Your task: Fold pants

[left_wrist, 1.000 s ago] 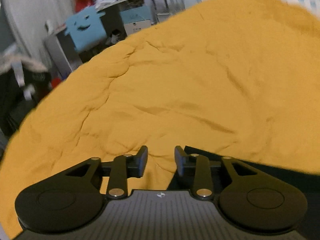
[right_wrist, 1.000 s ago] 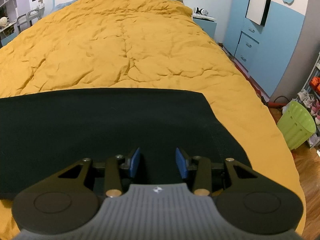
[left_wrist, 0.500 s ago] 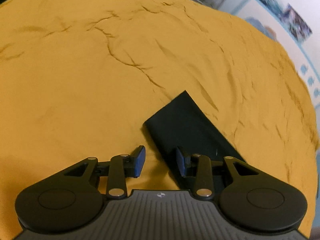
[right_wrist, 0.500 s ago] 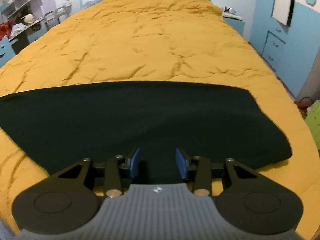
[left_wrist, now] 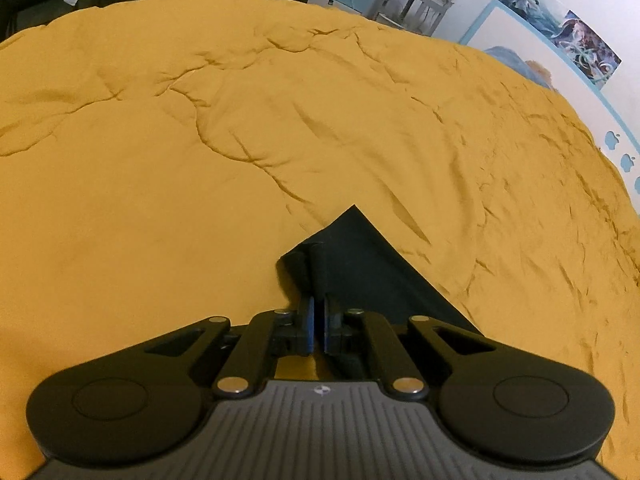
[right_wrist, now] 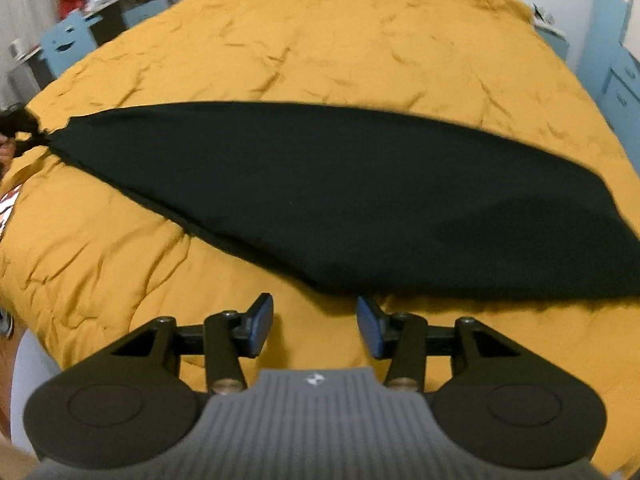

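Two grippers over one bed (left_wrist: pixel 200 184), covered edge to edge in a wrinkled mustard-yellow quilt. Black pants (right_wrist: pixel 340 200) stretched long across that quilt in the right wrist view, narrowing to a point at the far left, broad and rounded at the right. Left gripper (left_wrist: pixel 317 330) with jaws pressed together on a corner of the pants (left_wrist: pixel 360 264), dark cloth bunched and rising between the blue pads, a pointed flap lying on the quilt just beyond. Same grip seen from the right wrist view as a small dark shape at the far left tip of the garment (right_wrist: pixel 18 126), cloth gathered into it. Right gripper (right_wrist: pixel 316 324) with jaws wide apart, holding nothing, poised just short of the near edge of the pants, blue pads flanking bare quilt. Blue cabinet (right_wrist: pixel 618 76) to the right of the bed. Cluttered shelves and a blue box (right_wrist: pixel 66 42) beyond the left side.
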A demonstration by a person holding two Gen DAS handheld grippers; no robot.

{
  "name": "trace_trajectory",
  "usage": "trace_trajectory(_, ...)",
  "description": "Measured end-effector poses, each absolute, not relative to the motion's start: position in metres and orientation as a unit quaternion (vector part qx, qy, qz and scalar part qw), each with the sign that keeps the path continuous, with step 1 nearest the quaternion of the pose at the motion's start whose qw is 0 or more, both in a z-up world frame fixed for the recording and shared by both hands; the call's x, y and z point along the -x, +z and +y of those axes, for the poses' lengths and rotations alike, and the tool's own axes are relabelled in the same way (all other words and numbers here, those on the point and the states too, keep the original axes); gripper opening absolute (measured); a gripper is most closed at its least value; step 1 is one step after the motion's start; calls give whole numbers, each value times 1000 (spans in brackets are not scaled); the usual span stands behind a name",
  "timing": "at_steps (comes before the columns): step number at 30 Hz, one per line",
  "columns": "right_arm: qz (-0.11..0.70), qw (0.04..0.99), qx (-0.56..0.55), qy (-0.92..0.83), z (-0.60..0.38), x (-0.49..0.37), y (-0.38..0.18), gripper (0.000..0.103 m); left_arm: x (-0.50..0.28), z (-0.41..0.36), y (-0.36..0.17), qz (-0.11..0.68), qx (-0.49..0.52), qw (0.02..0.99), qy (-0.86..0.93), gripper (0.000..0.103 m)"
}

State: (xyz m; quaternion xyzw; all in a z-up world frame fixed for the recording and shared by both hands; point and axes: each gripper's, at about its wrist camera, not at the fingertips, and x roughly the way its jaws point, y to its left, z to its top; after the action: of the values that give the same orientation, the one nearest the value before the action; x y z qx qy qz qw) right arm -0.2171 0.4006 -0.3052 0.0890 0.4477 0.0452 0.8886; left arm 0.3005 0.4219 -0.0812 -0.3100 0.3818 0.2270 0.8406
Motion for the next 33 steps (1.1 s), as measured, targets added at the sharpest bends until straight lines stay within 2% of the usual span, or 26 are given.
trace_trajectory(1,449,887,-101,41,400,214,-308,41,-301,423,-81,380,311,842,224,4)
trace_trajectory(2,447,886,-117,33,398,212,-310,33,-300,424,-79,378,311,844,221,4)
trace_trajectory(3,443,886,-133,23,394,209,-310,6,-299,425,-75,373,312,847,215,4)
trace_trajectory(4,442,885,-144,17,390,207,-309,0,-298,426,-71,366,313,851,209,4)
trace_trajectory(7,436,886,-157,25,384,211,-300,0,-297,428,-64,362,301,860,197,4)
trace_trajectory(11,458,879,-129,34,388,215,-305,0,-307,429,-90,404,279,844,214,4)
trace_trajectory(14,472,872,-126,38,389,214,-321,0,-307,430,-103,401,294,838,223,4)
trace_trajectory(18,483,865,-124,55,385,211,-317,0,-307,425,-91,389,286,847,221,3)
trace_trajectory(19,483,865,-121,62,382,211,-314,8,-305,423,-84,380,284,853,216,3)
trace_trajectory(20,479,867,-118,68,379,213,-311,31,-303,419,-77,369,282,861,208,3)
trace_trajectory(21,473,871,-112,69,376,215,-306,48,-302,414,-66,354,277,871,197,3)
trace_trajectory(28,416,904,-94,34,340,218,-275,51,-299,352,3,285,205,926,137,3)
trace_trajectory(33,391,914,-112,19,307,208,-272,53,-305,264,42,248,82,961,93,3)
